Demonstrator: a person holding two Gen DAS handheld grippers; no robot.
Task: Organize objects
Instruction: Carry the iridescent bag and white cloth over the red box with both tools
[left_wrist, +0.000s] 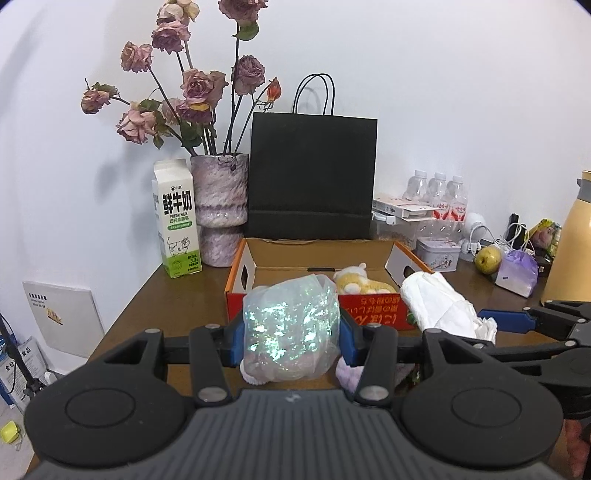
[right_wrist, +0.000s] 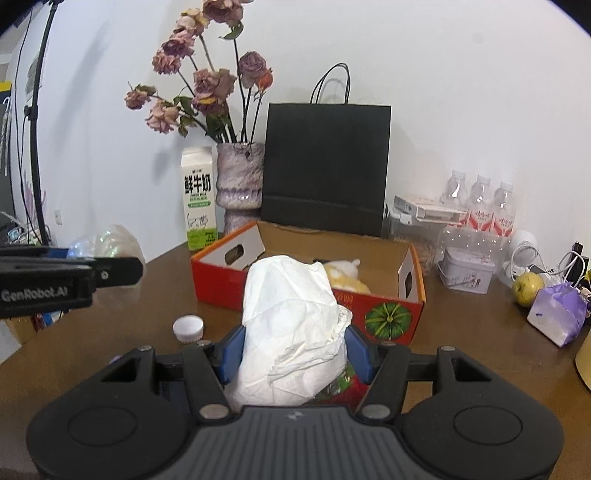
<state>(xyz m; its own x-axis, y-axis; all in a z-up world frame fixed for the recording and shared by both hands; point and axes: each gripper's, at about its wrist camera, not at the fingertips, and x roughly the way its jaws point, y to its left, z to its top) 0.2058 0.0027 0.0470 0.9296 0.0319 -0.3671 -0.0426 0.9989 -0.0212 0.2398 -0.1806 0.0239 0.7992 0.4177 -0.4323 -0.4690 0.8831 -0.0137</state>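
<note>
1. The left gripper (left_wrist: 291, 334) is squeezing a shiny bag (left_wrist: 291, 328) between its two blue pads. The bag is clear and sparkly, with green and pink glints.
2. The shiny bag is up in the air, in front of the near wall of the red box (left_wrist: 373, 308).
3. The right gripper (right_wrist: 293, 349) is squeezing a white paper bundle (right_wrist: 291, 328). The bundle is crumpled and sticks up above the pads.
4. The white paper bundle is also lifted up, just in front of the red box.
5. The red box sits open on the brown desk (right_wrist: 122, 325). It has a green pumpkin picture on its front.
6. A yellow and white plush toy (right_wrist: 343, 277) lies inside the box.
7. A small white cap (right_wrist: 188, 328) lies on the desk, to the left of the right gripper.
8. Behind the box stands a black paper bag (left_wrist: 312, 173) against the wall.
9. Next to the black bag is a purple vase (left_wrist: 219, 206) with dried pink roses (left_wrist: 195, 88).
10. A milk carton (left_wrist: 176, 221) stands left of the vase.
11. On the right side of the desk are three water bottles (right_wrist: 480, 206), a small tin (right_wrist: 467, 273), a green apple (right_wrist: 528, 288) and a purple wrapped thing (right_wrist: 557, 317).
</note>
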